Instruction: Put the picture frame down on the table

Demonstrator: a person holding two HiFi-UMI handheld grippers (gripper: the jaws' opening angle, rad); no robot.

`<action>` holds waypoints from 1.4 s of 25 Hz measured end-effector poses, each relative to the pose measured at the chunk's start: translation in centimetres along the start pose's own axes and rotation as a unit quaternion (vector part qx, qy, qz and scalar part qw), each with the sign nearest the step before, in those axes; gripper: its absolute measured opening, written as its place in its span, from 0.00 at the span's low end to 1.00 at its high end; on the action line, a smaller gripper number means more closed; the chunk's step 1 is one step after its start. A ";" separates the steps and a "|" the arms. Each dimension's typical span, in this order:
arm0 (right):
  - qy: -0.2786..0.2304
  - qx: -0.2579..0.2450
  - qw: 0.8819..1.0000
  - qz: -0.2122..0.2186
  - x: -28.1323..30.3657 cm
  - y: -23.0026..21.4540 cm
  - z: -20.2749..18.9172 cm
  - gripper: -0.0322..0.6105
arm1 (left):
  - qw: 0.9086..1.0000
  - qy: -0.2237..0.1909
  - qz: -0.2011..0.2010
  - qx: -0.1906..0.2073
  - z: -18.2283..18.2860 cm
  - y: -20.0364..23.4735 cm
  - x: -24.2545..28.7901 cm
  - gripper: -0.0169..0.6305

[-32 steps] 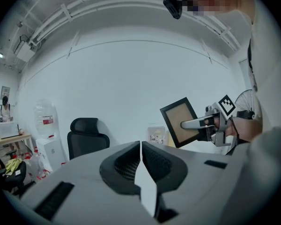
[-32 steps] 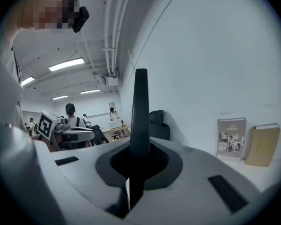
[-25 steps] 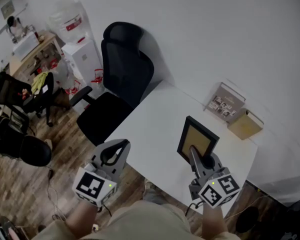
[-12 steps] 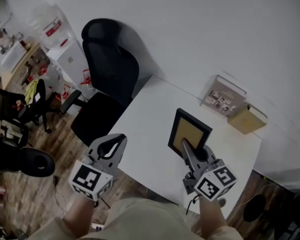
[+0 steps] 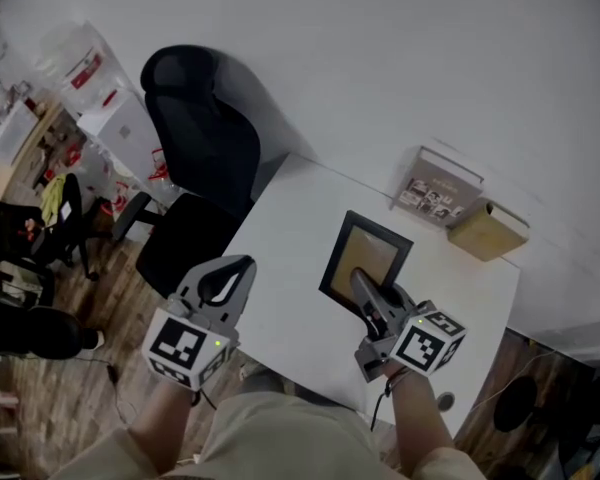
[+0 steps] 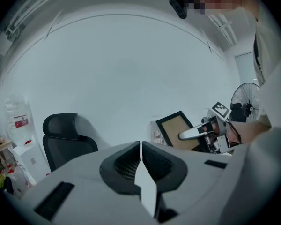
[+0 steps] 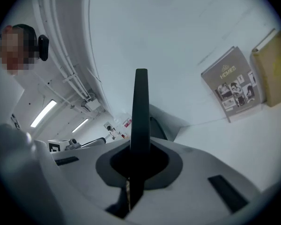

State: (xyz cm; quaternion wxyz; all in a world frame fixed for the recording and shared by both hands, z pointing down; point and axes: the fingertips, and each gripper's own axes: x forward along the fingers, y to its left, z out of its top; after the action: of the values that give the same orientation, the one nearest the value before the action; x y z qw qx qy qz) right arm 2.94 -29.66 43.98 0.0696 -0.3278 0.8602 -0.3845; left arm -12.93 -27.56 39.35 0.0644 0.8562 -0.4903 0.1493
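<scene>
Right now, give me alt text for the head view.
The right tool grips a black picture frame by its near edge over a white table. The left tool, shut and empty, hangs beside the table; a book leans on the wall.

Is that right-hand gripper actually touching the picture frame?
Touching. In the right gripper view, the right gripper is clamped on the picture frame, seen edge-on.

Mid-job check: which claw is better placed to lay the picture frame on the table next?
Right. The right claw is shut on the picture frame and holds it over the table. The left claw is shut on nothing and sits apart from the frame.
</scene>
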 end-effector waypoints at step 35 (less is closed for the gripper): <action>0.087 0.061 0.968 -0.227 19.6 -15.0 -9.8 0.10 | 0.977 0.119 -0.176 -0.024 -14.2 13.2 15.1 0.07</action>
State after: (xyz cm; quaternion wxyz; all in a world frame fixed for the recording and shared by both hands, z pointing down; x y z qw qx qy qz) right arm -8.23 -43.04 63.94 -0.0744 -0.4753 0.7406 -0.4691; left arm -19.84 -43.07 57.12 0.1683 0.9032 -0.3245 0.2249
